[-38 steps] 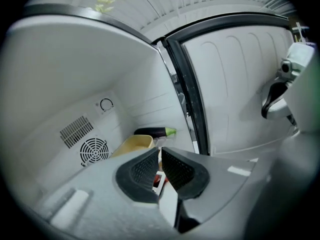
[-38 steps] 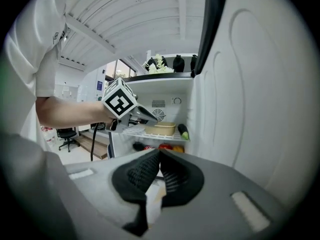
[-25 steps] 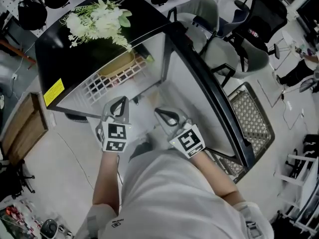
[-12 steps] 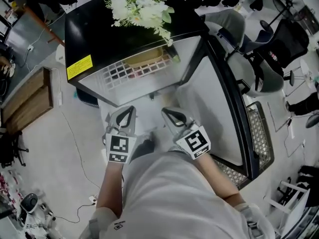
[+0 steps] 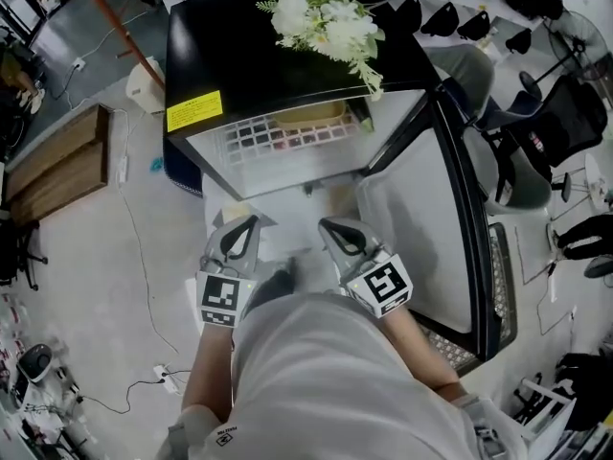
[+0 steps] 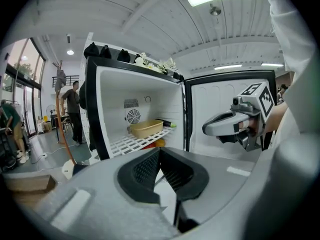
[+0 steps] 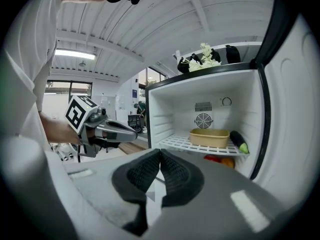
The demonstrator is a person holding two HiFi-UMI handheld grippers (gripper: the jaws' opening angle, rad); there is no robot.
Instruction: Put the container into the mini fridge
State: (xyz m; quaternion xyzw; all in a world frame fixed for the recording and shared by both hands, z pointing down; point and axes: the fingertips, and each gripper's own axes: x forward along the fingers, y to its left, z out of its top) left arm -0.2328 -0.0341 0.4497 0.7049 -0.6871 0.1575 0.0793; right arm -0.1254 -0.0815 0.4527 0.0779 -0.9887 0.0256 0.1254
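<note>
The tan container (image 5: 308, 113) sits on the white wire shelf (image 5: 268, 142) inside the open black mini fridge (image 5: 239, 65). It shows again in the left gripper view as the container (image 6: 146, 128) and in the right gripper view as the container (image 7: 215, 136). My left gripper (image 5: 246, 221) and right gripper (image 5: 331, 226) hang side by side in front of the fridge opening, apart from the shelf. Both are shut with nothing between the pads. In the gripper views, the left gripper (image 6: 159, 152) and the right gripper (image 7: 160, 152) point toward the fridge.
White flowers (image 5: 326, 17) lie on the fridge top. The fridge door (image 5: 450, 228) stands open at the right. A dark eggplant (image 7: 238, 140) lies beside the container, with orange fruit (image 7: 227, 161) below the shelf. A wooden crate (image 5: 57, 166) and floor cables sit left; chairs stand right.
Both grippers have drawn back from the fridge opening, so a wider gap lies between them and the shelf. The left gripper has rolled a little. Both stay shut and empty.
</note>
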